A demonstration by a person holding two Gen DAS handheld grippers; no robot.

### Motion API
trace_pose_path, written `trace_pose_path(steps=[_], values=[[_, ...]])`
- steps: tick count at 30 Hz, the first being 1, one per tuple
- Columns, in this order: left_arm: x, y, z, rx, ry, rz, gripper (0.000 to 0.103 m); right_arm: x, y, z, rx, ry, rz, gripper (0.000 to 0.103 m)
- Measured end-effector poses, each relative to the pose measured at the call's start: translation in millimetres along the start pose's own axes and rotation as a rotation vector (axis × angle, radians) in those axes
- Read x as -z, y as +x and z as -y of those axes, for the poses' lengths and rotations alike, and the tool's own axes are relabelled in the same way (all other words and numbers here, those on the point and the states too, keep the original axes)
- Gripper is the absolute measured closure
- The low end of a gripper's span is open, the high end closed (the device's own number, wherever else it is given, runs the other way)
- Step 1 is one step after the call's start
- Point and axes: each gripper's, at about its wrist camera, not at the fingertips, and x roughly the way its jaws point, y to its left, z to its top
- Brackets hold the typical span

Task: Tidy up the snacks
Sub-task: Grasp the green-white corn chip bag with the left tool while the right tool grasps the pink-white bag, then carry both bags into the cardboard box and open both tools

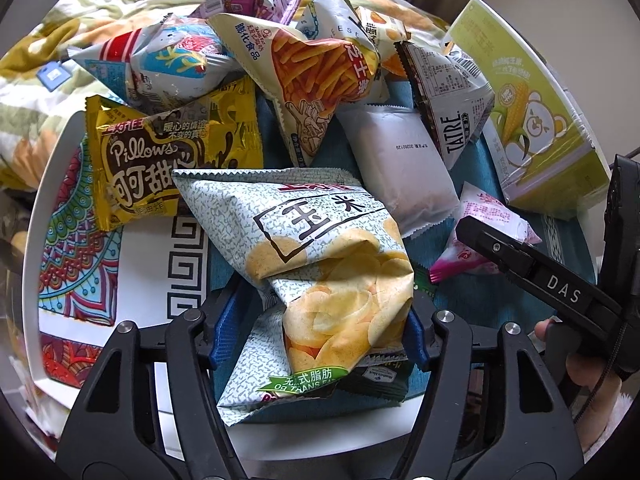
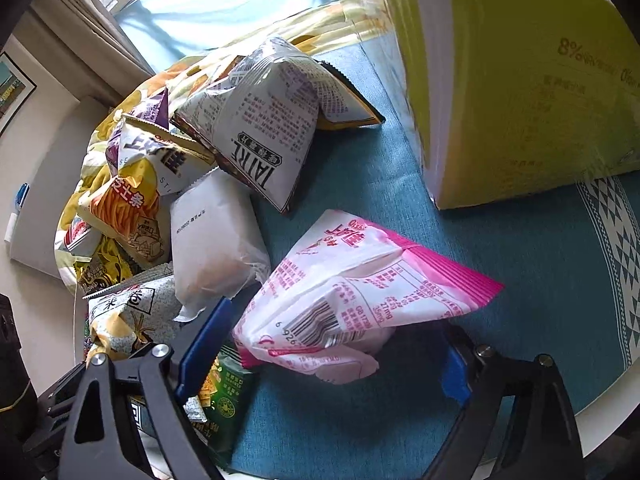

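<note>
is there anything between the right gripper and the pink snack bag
Nothing visible. The pink snack bag lies on the teal cloth right between the open fingers of the right gripper, its near end already inside the gap. The green packet sits off to one side by the blue pad, not in the way.

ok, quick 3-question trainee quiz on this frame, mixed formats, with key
1. True or false: the left tongs are closed on the corn chip bag.
2. Which bag sits between the right tongs? A) gold Pillows bag B) pink-and-white bag C) TATRE bag
3. Fill in: the green box stands on the ____ cloth.

Key: 1 true, its pads press the crumpled bag from both sides. 2 B, though the pads look spread and a grip is not evident. 3 teal.
</note>
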Motion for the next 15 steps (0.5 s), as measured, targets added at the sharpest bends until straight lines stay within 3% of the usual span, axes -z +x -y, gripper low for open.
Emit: trace_pose_path(steps=[5,10,15], values=[[7.5,-11.0,-3.8,-0.012,-0.012,0.010,0.041,-0.2,-0.2,0.1,0.009,-0.026,0.008,0.019],[14.1,-24.8,-4.8,-0.019,-0.016,0.026,0.041,-1.5,-3.2,1.1,0.012,-0.043,-0.005,0.044],[16.7,-45.2,1.4,-0.017,-0.013,0.051,0.041,0.9,-13.3,1.9,0.021,-0.055,-0.003,0.051]])
